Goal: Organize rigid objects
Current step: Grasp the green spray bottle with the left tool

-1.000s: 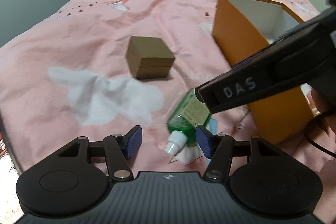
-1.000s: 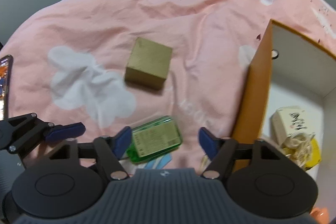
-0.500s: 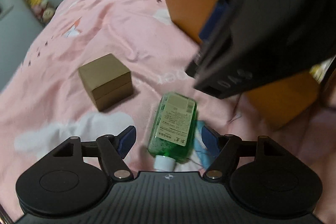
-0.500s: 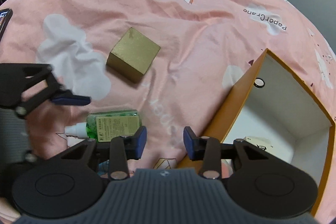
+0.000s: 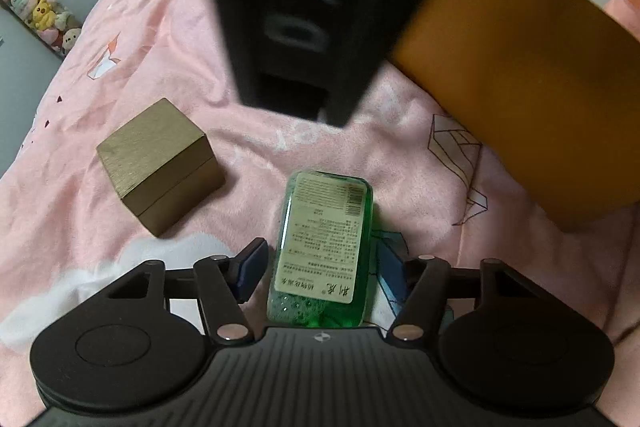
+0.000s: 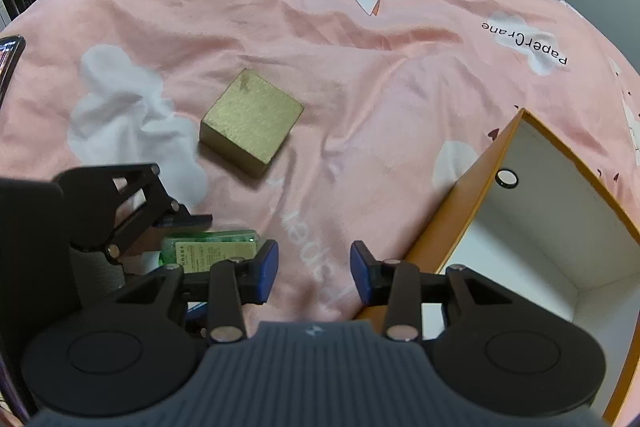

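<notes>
Bottle [image 5: 324, 247] cap hidden; left tongs [image 5: 320, 267] closing, seemingly untouching; right tongs [image 6: 313, 273] released.

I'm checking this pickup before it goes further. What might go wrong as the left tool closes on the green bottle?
The left tool is closing astride the green bottle, which lies flat on the soft pink bedspread; its fingers may snag fabric. The grip sits low on the smooth bottle, so it may slip or tilt. The right tool hangs close overhead and may collide.

Both wrist views look steeply down, close, sharing the bedspread [image 5: 304, 147] and gold box [image 6: 250, 127].
</notes>
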A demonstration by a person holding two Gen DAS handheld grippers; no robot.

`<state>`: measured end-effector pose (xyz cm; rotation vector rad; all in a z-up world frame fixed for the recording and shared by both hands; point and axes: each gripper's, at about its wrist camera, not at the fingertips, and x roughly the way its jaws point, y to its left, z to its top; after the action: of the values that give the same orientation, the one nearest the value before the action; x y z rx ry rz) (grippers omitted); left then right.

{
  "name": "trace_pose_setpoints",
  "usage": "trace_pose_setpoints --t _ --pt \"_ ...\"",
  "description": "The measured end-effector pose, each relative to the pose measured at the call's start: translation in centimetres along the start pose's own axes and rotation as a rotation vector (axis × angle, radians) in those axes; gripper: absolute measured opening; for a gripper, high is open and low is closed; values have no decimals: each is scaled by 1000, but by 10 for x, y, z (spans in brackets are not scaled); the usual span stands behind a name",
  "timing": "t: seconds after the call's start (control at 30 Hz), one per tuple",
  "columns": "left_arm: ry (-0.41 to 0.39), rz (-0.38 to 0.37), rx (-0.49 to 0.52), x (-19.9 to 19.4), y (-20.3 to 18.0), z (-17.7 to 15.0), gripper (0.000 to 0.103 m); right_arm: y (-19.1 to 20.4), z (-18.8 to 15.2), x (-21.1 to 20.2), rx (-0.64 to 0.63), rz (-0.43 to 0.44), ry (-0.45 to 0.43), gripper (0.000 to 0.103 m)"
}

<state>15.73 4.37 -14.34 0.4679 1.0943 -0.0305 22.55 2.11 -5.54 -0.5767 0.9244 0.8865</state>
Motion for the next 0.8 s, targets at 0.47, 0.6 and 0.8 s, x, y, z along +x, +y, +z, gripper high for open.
trace_pose_setpoints --t 0.47,0.6,0.8 --pt "-24 -38 -125 -7 19 -4 52 -4 3 0 2 7 6 42" --pt "-50 -35 -185 -17 28 -7 52 -5 3 -1 2 10 4 42" --pt "-87 -20 -275 -39 43 -12 51 -3 6 1 -30 15 4 42"
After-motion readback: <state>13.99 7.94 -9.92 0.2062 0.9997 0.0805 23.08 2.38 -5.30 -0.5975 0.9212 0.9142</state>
